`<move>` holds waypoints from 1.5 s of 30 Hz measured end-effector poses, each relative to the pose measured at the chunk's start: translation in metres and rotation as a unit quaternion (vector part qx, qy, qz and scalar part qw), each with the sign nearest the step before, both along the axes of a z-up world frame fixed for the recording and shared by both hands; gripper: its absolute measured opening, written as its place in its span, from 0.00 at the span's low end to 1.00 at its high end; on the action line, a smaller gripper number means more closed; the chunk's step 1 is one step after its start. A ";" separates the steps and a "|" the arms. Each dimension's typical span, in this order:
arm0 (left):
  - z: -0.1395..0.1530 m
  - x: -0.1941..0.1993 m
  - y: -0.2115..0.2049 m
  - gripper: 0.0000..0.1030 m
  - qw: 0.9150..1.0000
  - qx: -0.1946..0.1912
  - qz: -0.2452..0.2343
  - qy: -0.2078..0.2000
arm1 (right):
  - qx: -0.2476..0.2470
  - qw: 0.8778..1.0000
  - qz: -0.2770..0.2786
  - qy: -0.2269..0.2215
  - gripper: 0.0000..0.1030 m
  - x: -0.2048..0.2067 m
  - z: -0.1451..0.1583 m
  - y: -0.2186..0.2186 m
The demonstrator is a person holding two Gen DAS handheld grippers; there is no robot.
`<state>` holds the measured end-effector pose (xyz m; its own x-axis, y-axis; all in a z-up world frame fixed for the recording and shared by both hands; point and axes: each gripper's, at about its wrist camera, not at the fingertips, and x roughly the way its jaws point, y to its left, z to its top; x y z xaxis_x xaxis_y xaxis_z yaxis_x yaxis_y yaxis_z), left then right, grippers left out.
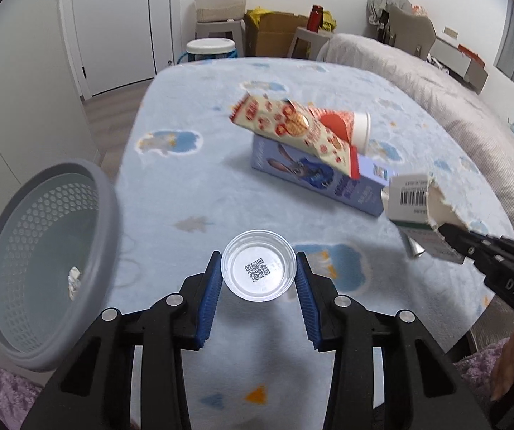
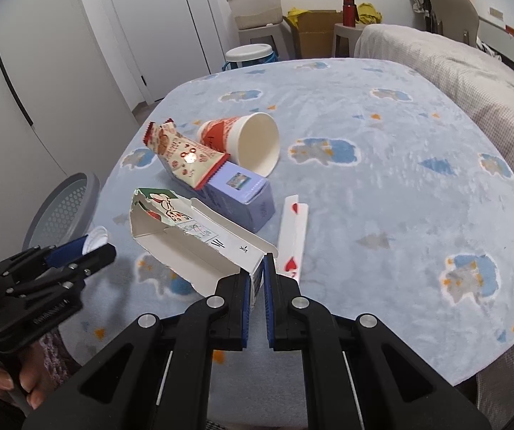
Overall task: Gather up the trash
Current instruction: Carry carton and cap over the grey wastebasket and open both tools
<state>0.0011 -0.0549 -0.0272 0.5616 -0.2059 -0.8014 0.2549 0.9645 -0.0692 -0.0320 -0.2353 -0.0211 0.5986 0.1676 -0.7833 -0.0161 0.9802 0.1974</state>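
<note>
At the left edge of the left wrist view a grey perforated basket (image 1: 51,265) is tipped on its side, its mouth facing the centre; inside it lies one small white scrap (image 1: 74,281). At bottom centre the left gripper (image 1: 259,279) clamps a clear plastic lid (image 1: 258,270) between its blue pads (image 1: 211,299), the lid held above the blue blanket (image 1: 185,179). Right of centre a snack wrapper (image 1: 292,127) leans on a purple box (image 1: 321,181), with a paper cup (image 1: 359,132) on its side behind them. At the right edge the right gripper (image 1: 446,231) enters carrying a torn carton (image 1: 416,202).

In the right wrist view the basket (image 2: 65,208) shows at the left, partly hidden by the left gripper (image 2: 94,245). The cup (image 2: 253,141) lies with its open mouth toward the camera, nothing visible inside. At bottom centre the right gripper (image 2: 257,283) is nearly closed on the carton's (image 2: 192,236) wall; its torn-open interior shows bare white. Just right of it, a slim heart-printed packet (image 2: 292,236) lies on the blanket (image 2: 382,197).
</note>
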 end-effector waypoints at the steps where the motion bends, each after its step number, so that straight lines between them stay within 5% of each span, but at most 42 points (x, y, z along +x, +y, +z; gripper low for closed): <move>1: 0.007 -0.001 0.008 0.38 1.000 0.000 0.004 -0.009 | -0.002 1.000 0.004 0.001 0.07 0.001 0.001 0.006; 11: 0.044 0.001 0.098 0.38 0.997 -0.010 0.050 -0.055 | 0.004 0.998 0.060 -0.001 0.08 0.026 0.017 0.088; 25: 0.027 0.019 0.217 0.38 0.990 0.008 0.135 -0.030 | 0.013 0.989 0.145 0.019 0.08 0.065 0.010 0.221; 40: 0.010 0.031 0.263 0.38 0.986 -0.005 0.167 -0.006 | -0.003 0.982 0.186 0.029 0.10 0.092 0.004 0.289; 43: 0.010 0.031 0.267 0.40 0.985 -0.010 0.173 -0.010 | 0.002 0.982 0.188 0.031 0.17 0.095 0.003 0.293; 45: 0.010 0.030 0.271 0.48 0.983 -0.006 0.181 -0.013 | 0.001 0.982 0.187 0.026 0.32 0.097 0.005 0.293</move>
